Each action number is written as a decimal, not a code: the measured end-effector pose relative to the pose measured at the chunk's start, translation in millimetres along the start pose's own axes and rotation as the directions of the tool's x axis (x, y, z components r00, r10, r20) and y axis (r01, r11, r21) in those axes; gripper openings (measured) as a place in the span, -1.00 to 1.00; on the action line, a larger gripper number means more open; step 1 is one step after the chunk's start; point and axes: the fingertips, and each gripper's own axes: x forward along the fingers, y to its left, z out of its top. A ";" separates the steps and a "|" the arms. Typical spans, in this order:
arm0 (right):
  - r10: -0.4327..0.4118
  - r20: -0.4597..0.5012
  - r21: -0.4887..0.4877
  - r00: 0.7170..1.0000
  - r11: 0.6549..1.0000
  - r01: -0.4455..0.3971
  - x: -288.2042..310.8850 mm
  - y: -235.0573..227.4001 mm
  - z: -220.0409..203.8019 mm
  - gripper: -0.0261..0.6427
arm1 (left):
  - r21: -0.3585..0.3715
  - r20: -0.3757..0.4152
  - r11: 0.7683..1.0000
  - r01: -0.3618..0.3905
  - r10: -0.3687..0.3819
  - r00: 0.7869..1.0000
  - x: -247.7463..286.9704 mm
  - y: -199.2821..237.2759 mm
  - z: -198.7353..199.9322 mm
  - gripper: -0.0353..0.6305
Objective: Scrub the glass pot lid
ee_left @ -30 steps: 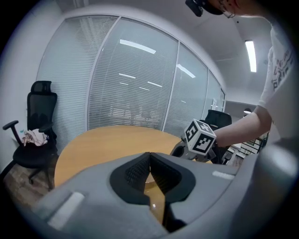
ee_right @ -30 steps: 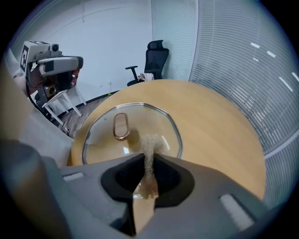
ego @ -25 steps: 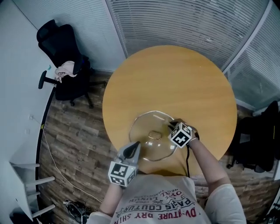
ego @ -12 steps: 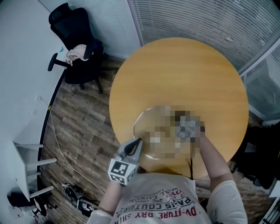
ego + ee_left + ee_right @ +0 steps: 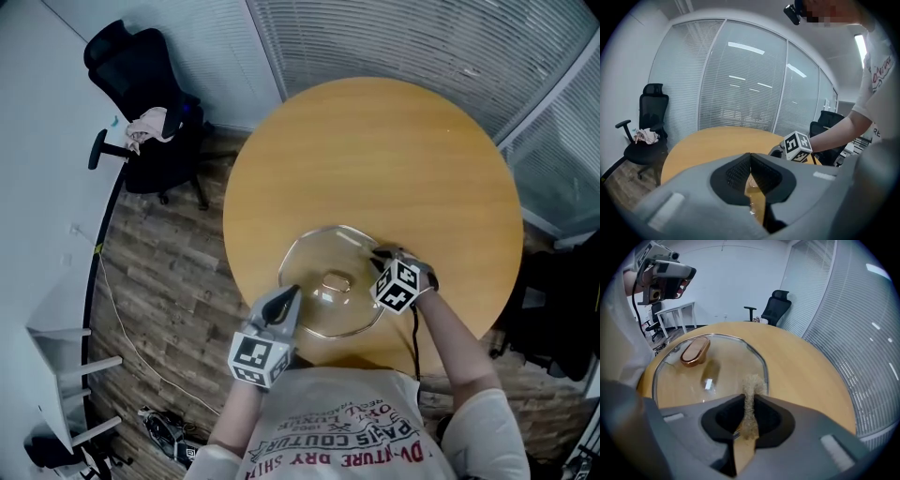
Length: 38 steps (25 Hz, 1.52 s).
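Observation:
The glass pot lid (image 5: 319,262) lies flat on the round wooden table (image 5: 375,150), with its bronze knob (image 5: 336,281) up. My left gripper (image 5: 288,299) is at the lid's near-left rim, jaws pressed together on the rim's edge. In the left gripper view the left gripper (image 5: 751,163) shows a glassy glint in its narrow slit. My right gripper (image 5: 380,255) is at the lid's right rim. It is shut on a tan scrub pad (image 5: 751,389) whose tip rests on the lid (image 5: 717,366) near the metal rim; the knob (image 5: 694,350) lies beyond.
A black office chair (image 5: 141,103) with a cloth on its seat stands on the wood floor left of the table. Glass walls with blinds run behind the table. A white desk (image 5: 679,310) stands at the far wall. The table's far half (image 5: 806,366) is bare wood.
The head view has shifted a little. The lid and both grippers hold nearly the same places against each other, the right one still at the right rim.

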 end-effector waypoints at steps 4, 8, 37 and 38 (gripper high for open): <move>-0.006 -0.008 0.015 1.000 1.000 0.006 -8.7 11.5 -6.1 -0.74 | 0.004 -0.015 1.000 0.021 -0.021 1.000 -5.2 1.4 -4.1 -0.87; -0.029 -0.018 0.051 0.999 0.998 0.030 -16.8 24.6 -18.6 -0.74 | 0.002 -0.022 0.999 0.040 -0.040 0.999 -8.6 0.7 -8.8 -0.87; -0.177 -0.180 0.532 0.968 0.810 0.247 -48.3 166.4 -7.1 -0.74 | 0.045 -0.082 0.958 0.285 -0.281 0.956 -74.5 42.1 -42.5 -0.87; -0.177 -0.181 0.542 0.968 0.803 0.248 -47.4 171.4 -2.6 -0.74 | 0.049 -0.083 0.955 0.292 -0.287 0.954 -76.6 44.7 -43.3 -0.87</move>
